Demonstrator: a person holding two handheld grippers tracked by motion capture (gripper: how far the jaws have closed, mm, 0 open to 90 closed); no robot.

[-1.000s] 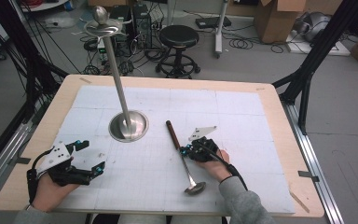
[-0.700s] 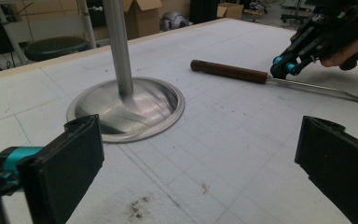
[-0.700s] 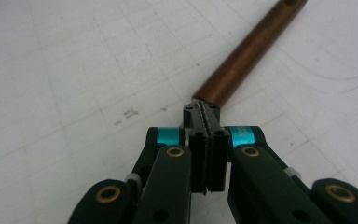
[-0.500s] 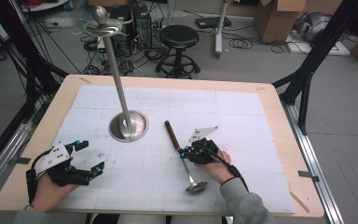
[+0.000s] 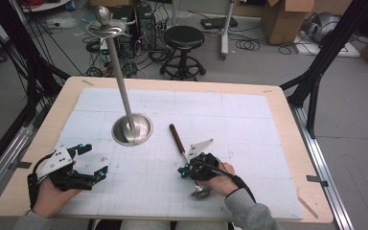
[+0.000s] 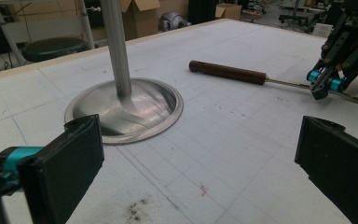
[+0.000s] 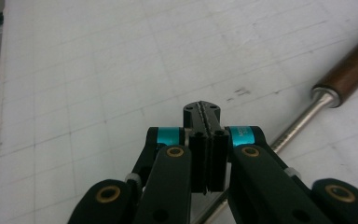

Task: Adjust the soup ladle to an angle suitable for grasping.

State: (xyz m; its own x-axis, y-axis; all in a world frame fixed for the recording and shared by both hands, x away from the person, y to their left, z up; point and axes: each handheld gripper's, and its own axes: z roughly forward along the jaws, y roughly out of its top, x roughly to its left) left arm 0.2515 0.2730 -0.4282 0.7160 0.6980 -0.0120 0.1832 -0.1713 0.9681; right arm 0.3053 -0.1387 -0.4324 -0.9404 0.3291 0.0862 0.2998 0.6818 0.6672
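Observation:
A ladle lies flat on the white gridded mat, its brown wooden handle [image 5: 177,136] pointing away and its metal bowl [image 5: 201,192] near the front edge. My right gripper [image 5: 185,169] hovers over the ladle's thin shaft [image 7: 303,122], pointing left, jaws pressed together with nothing between them. The shaft runs underneath it. My left gripper [image 5: 95,159] rests at the front left, jaws wide apart and empty, facing the steel stand base [image 6: 126,109]. In the left gripper view the handle [image 6: 227,73] and the right gripper [image 6: 325,83] lie beyond the open jaws [image 6: 200,179].
A steel stand with a round dished base [image 5: 132,129] and a tall pole [image 5: 120,72] stands left of the mat's centre. The wooden table edge [image 5: 287,120] frames the mat. A stool [image 5: 184,38], cables and boxes are on the floor beyond.
My right hand and its gripper have slid a little toward the near edge and leftward over the ladle shaft. The ladle and my left gripper stay where they were.

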